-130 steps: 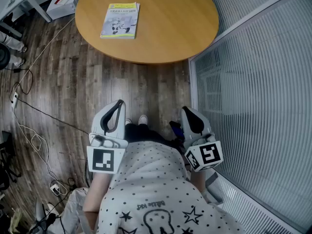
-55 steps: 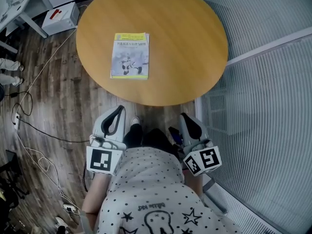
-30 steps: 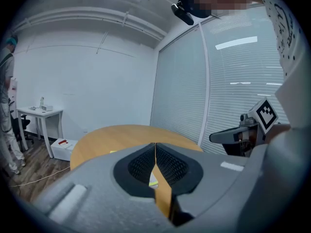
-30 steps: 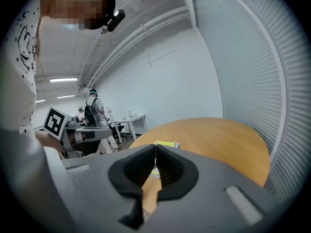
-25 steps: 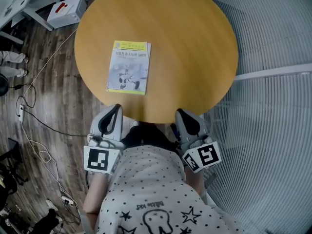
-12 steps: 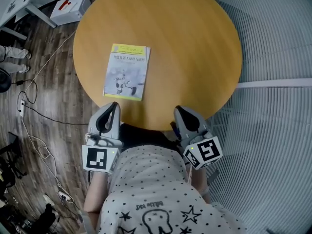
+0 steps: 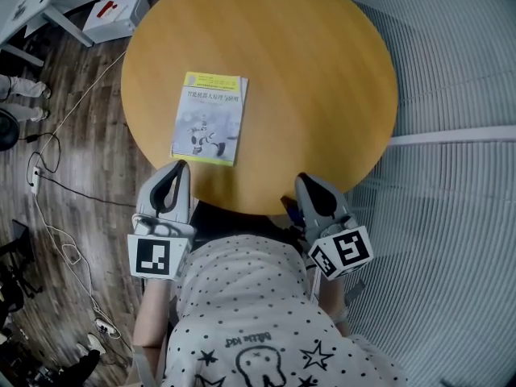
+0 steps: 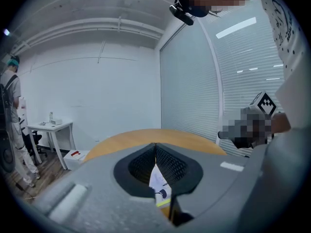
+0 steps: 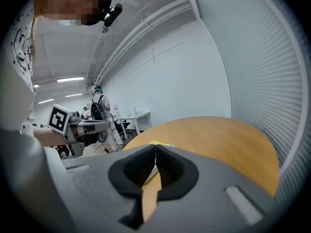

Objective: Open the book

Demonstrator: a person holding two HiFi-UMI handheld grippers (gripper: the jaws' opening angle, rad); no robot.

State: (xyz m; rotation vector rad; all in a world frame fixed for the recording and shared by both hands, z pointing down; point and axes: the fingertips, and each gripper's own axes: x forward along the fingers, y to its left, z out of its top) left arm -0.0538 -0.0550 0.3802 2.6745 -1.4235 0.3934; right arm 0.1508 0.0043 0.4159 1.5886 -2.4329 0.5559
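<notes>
A closed book [image 7: 210,118] with a yellow and white cover lies flat on the left part of the round wooden table [image 7: 314,71]. My left gripper [image 7: 181,166] hovers at the table's near edge, just short of the book's near edge, with its jaws shut and nothing in them. In the left gripper view the shut left gripper [image 8: 155,147] shows a strip of the book [image 8: 159,186] through the gap below its tips. My right gripper [image 7: 299,181] is at the near edge further right, also shut and empty. The shut right gripper [image 9: 155,147] points across the table [image 9: 218,135], with the book's yellow edge [image 9: 163,143] just past its tips.
A glass wall with blinds [image 7: 451,176] runs close along the right. On the wooden floor at the left lie cables [image 7: 48,208] and a white box [image 7: 117,16]. A white desk [image 8: 48,126] and a standing person [image 8: 12,110] are beyond the table's left side.
The table and book have come nearer as the person walked up. In the last half second the left gripper shifted a little left. Both grippers stay shut.
</notes>
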